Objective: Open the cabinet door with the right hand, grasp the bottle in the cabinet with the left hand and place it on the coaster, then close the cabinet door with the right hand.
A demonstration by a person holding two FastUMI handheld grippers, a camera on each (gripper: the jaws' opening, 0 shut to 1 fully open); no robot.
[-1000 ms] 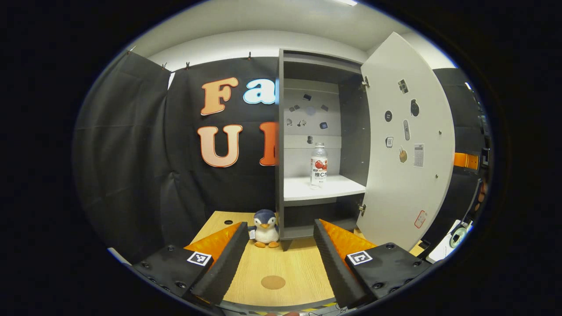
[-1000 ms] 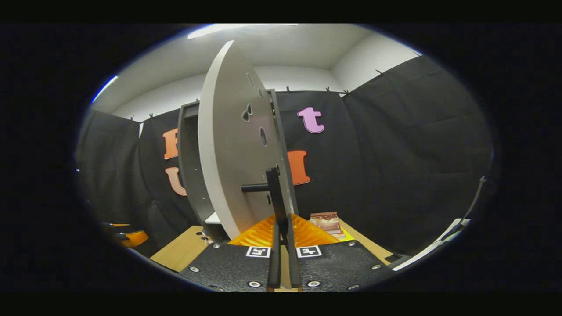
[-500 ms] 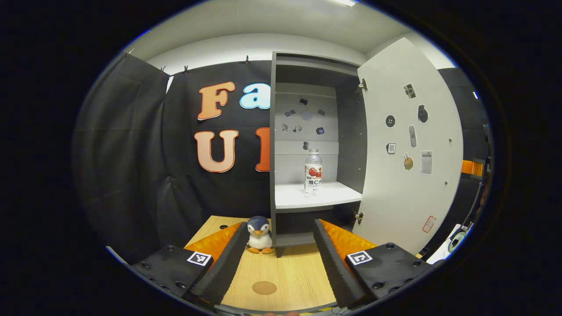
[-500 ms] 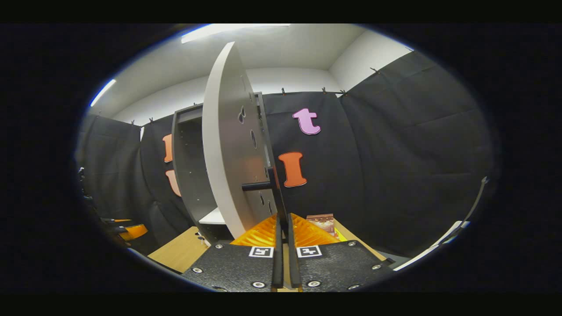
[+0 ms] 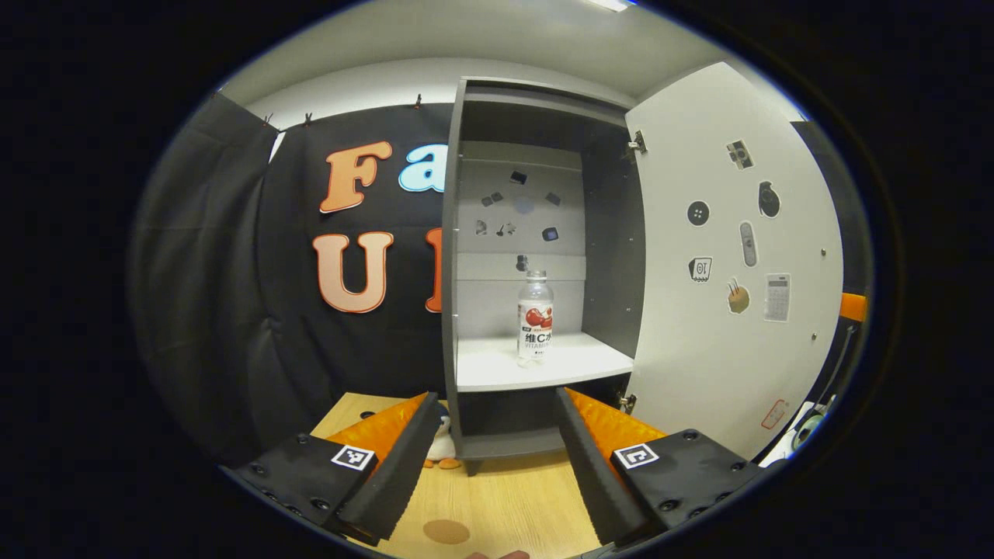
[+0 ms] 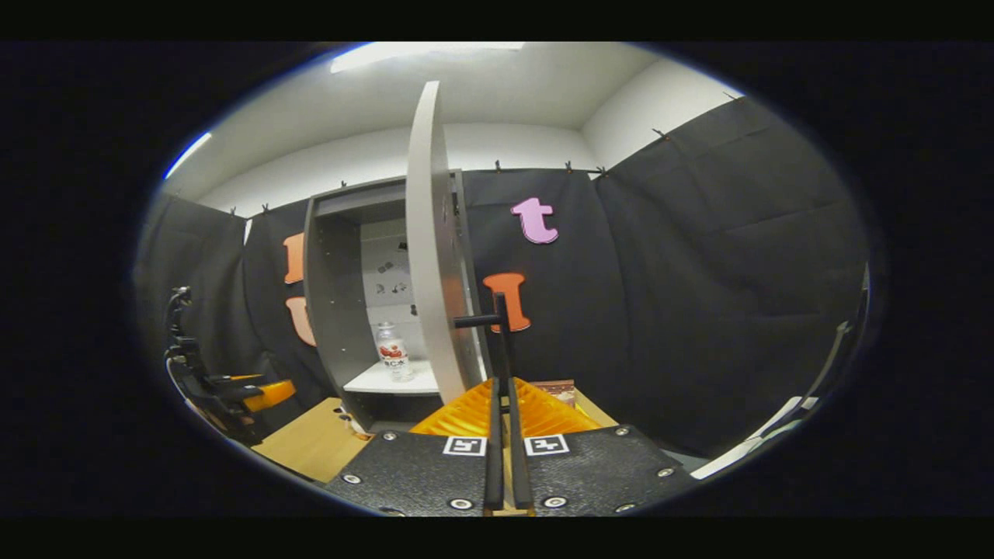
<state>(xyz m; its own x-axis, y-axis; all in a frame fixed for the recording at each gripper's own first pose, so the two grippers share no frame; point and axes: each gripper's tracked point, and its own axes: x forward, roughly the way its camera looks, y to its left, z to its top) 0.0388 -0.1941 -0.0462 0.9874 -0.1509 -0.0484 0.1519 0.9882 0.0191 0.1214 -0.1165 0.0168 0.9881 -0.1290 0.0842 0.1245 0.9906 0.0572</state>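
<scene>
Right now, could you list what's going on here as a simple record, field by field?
cabinet door: swung wide open
bottle: upright on the cabinet shelf, untouched
coaster: round, bare, on the wooden table
left gripper: open, facing the cabinet, short of the bottle
right gripper: shut on the door handle
toy penguin: beside the cabinet's foot

Cabinet [image 5: 458,310] at table's [image 5: 512,505] far edge, before cloth wall. Bottle [image 5: 535,318] upright on shelf [image 5: 497,369] inside, mid-shelf. Door [image 5: 730,256] swung open at cabinet's right side. Coaster [image 5: 446,532] on table near front edge, before cabinet. Penguin toy [image 5: 443,449] beside cabinet's lower left corner. Book [image 6: 561,390] on table, right of door.
</scene>
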